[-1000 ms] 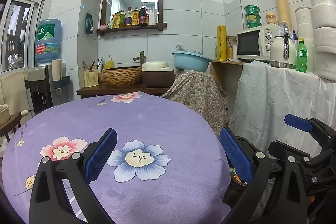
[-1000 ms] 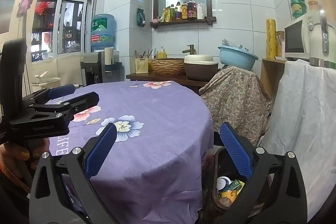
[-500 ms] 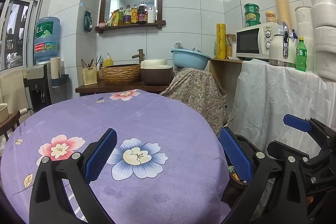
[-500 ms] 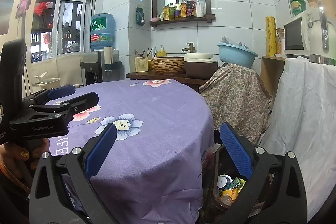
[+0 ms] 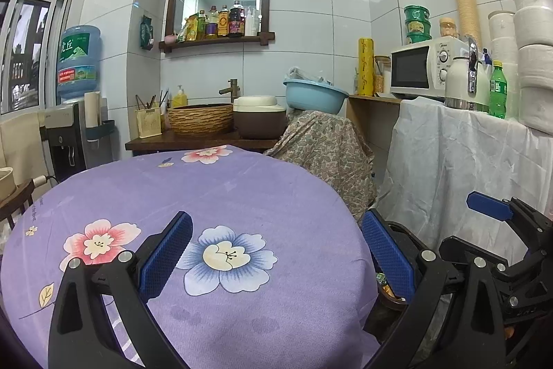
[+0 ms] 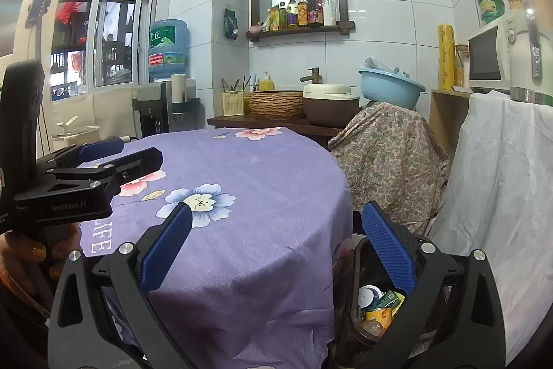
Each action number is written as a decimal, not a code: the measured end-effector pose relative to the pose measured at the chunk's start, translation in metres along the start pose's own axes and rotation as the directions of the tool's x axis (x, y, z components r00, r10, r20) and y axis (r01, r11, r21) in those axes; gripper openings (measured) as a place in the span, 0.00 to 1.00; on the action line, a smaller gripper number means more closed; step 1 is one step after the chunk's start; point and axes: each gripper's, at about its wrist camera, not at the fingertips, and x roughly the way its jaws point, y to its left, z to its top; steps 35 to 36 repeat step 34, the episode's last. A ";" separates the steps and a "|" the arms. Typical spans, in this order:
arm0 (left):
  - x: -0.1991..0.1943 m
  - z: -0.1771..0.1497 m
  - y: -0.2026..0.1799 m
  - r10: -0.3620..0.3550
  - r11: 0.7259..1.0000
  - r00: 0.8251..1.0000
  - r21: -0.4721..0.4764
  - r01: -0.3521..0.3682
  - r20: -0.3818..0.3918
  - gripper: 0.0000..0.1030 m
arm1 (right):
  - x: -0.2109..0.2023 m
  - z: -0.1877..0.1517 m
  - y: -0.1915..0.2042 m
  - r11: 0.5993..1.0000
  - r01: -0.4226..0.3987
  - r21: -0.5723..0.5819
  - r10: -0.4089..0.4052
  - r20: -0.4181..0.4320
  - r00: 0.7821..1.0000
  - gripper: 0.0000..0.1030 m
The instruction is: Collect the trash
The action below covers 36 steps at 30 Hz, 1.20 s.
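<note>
Trash (image 6: 376,306) in dark round bin (image 6: 356,265), purple floral tablecloth (image 5: 242,196)

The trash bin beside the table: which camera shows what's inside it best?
The right wrist view. There the trash bin is open to the camera, with cans and wrappers visible inside, below the right tool. The left wrist view shows only a sliver of its rim and contents behind a finger.

A round table (image 5: 242,196) is wearing a purple flowered tablecloth (image 6: 262,196), draping past the edge beside the trash bin (image 6: 359,327).
</note>
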 end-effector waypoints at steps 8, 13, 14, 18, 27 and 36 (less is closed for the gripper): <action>0.001 -0.001 -0.002 0.004 1.000 1.000 -0.008 -0.004 -0.010 0.95 | 0.001 -0.003 0.001 1.000 0.001 -0.001 -0.001 -0.005 1.000 0.94; 0.002 0.000 0.001 0.000 1.000 1.000 -0.030 0.000 -0.018 0.95 | 0.002 -0.003 0.003 1.000 0.003 -0.008 -0.003 -0.006 1.000 0.94; 0.003 0.000 0.001 0.000 0.999 1.000 -0.033 -0.001 -0.020 0.95 | 0.002 -0.003 0.003 1.000 0.002 -0.008 -0.003 -0.007 1.000 0.94; 0.004 -0.001 0.002 -0.004 0.999 1.000 -0.037 0.003 -0.025 0.95 | 0.003 -0.003 0.002 1.000 0.001 -0.005 -0.001 -0.009 1.000 0.94; 0.005 -0.002 -0.005 -0.006 1.000 0.999 -0.018 0.005 -0.035 0.95 | 0.003 -0.003 0.001 1.000 0.002 -0.002 -0.002 -0.012 1.000 0.94; 0.006 -0.003 -0.008 -0.013 1.000 0.999 -0.017 0.012 -0.045 0.95 | 0.003 -0.004 0.001 1.000 0.013 0.008 -0.013 -0.014 1.000 0.94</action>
